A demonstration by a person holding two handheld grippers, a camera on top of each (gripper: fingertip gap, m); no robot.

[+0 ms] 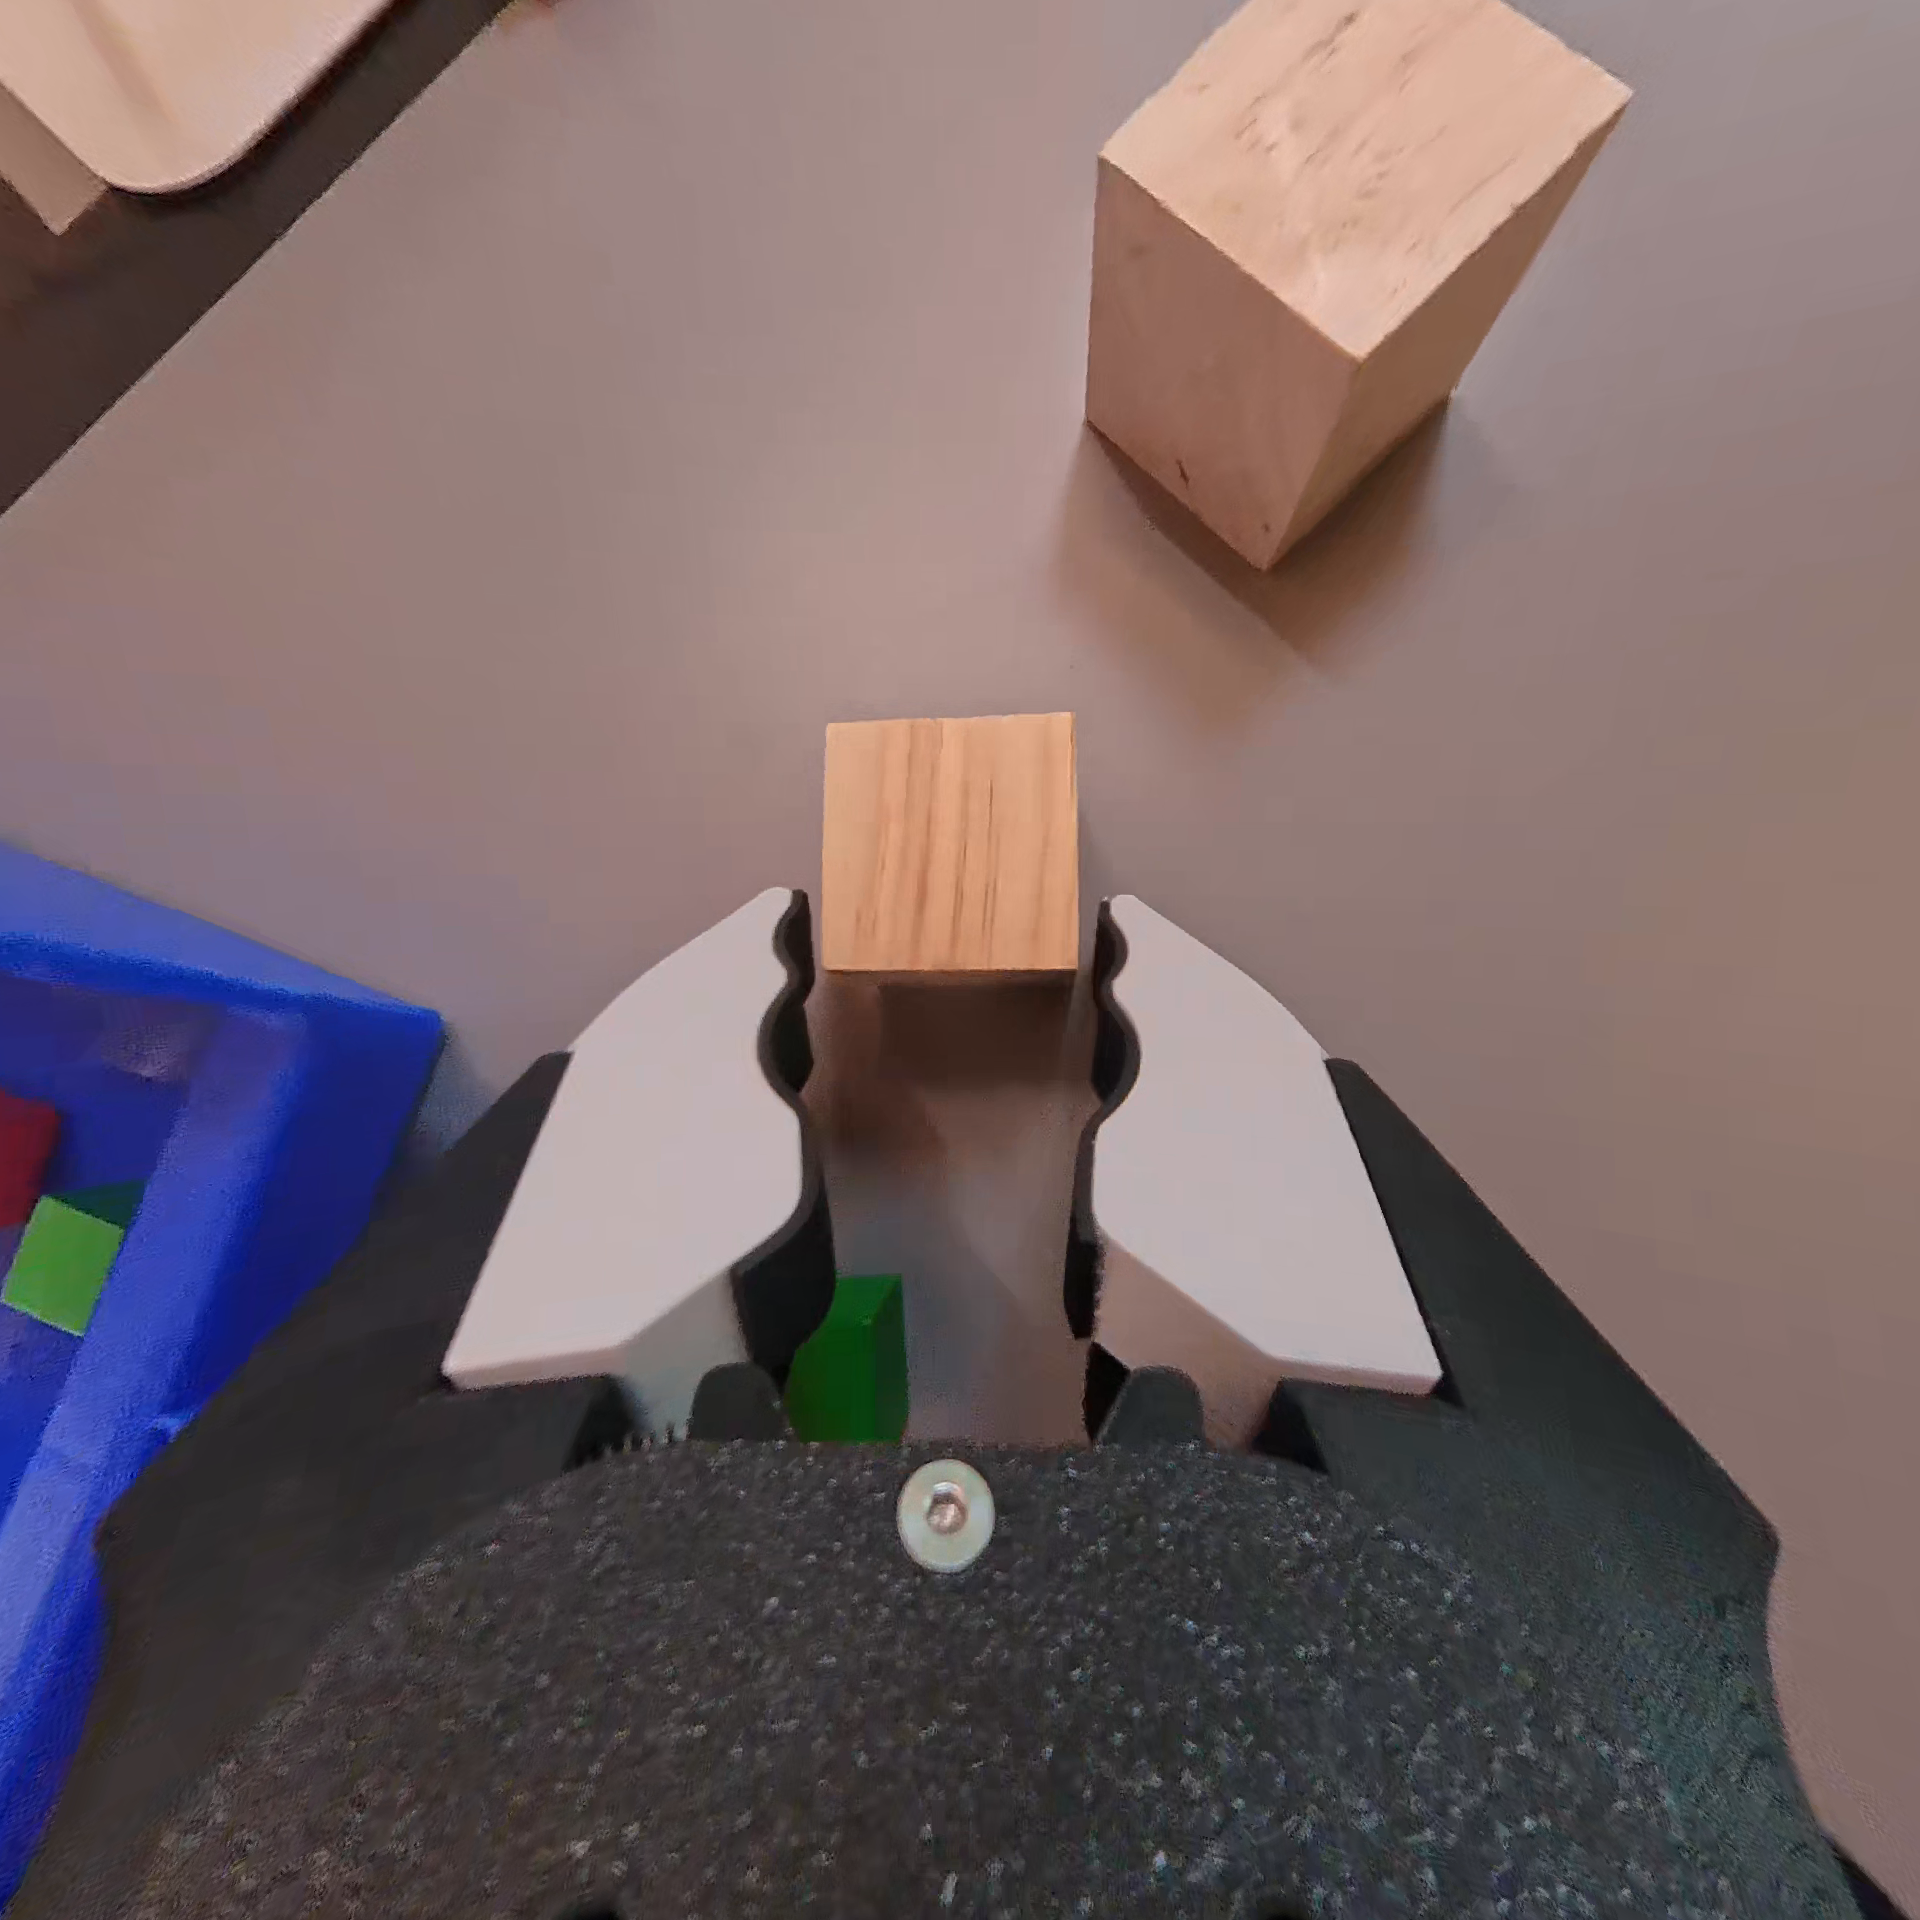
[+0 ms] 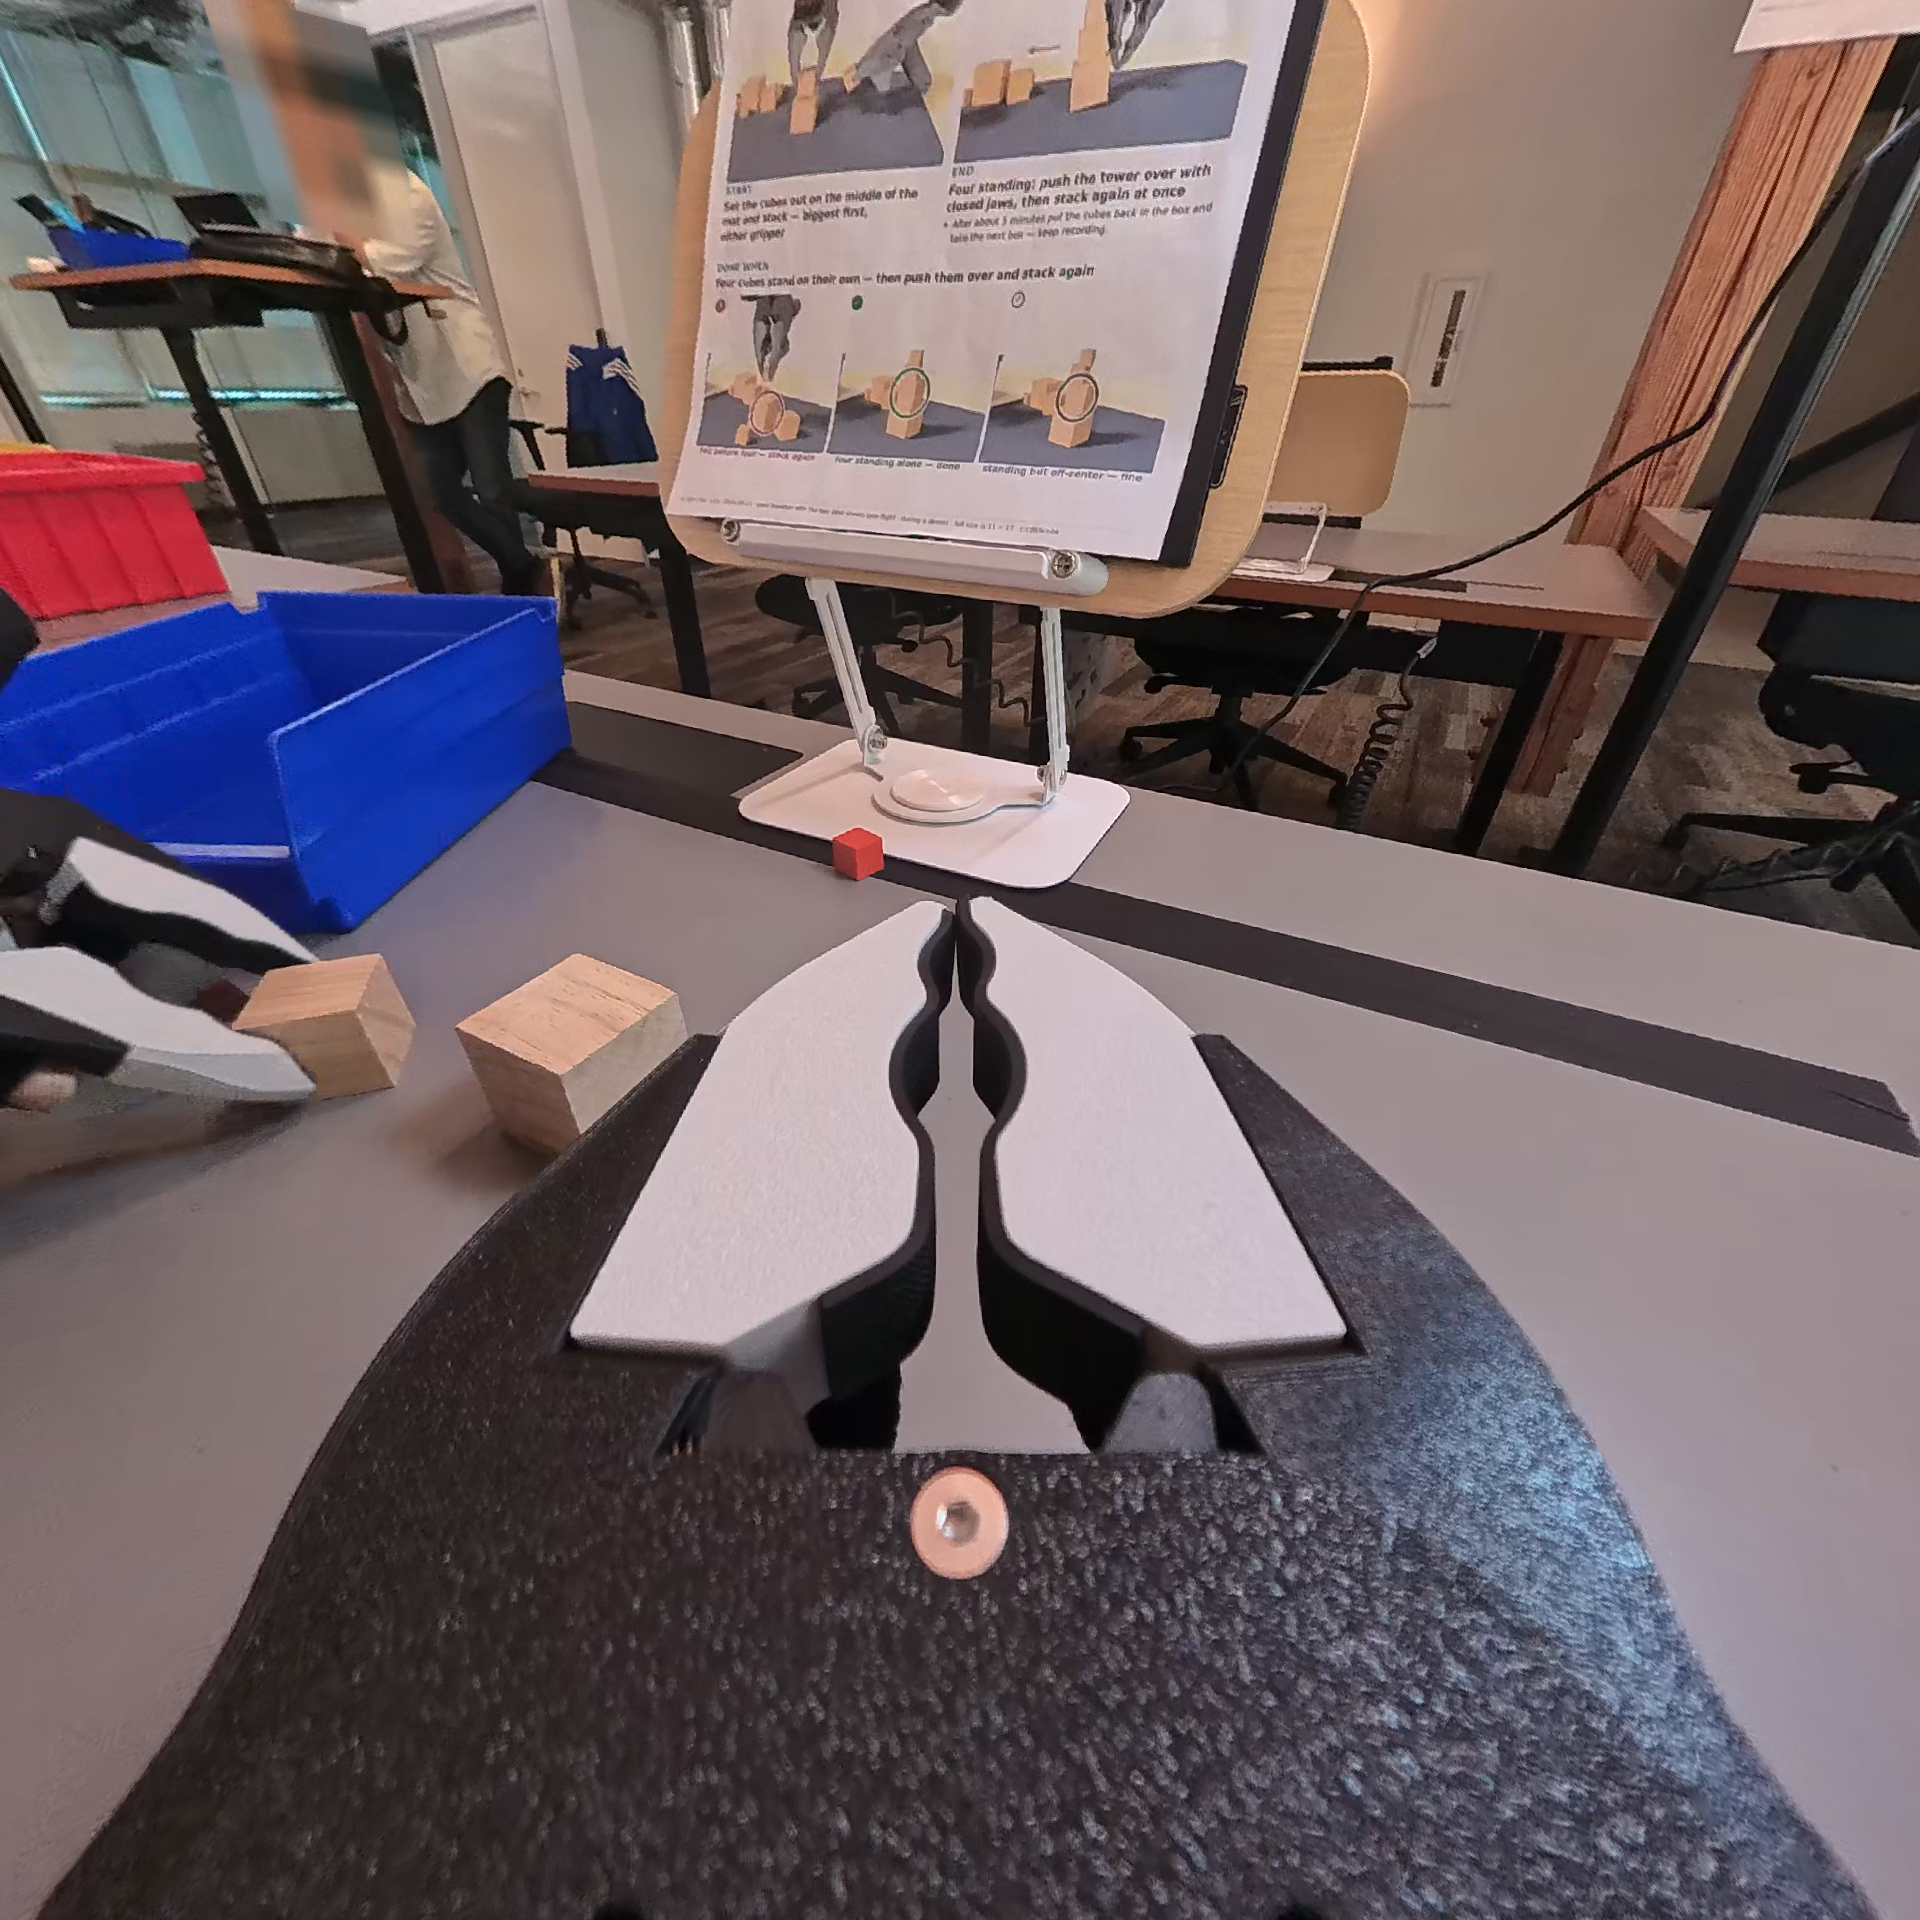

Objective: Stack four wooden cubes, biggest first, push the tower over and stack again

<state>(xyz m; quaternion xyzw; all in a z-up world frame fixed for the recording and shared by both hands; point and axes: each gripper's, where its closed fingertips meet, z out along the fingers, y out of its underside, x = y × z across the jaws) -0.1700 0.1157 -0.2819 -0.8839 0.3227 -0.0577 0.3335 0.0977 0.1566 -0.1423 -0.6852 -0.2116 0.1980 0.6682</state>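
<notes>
Left gripper [image 1: 948,914] parted, straddling small cube [image 1: 948,842] untouched, mid-table; right gripper [image 2: 956,914] clenched, empty, aloft.

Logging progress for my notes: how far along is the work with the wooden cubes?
Early, by the look of it. Nothing is stacked: the large wooden cube and the small wooden cube sit apart on the grey table. In hand: the left gripper straddles the small cube, jaws open, not pressing. The right gripper is shut, empty. Lifting remains.

Left wrist view steeply down, close over the table [image 1: 520,520]; right low, level; both sharing wooden cubes [image 2: 569,1049].
</notes>
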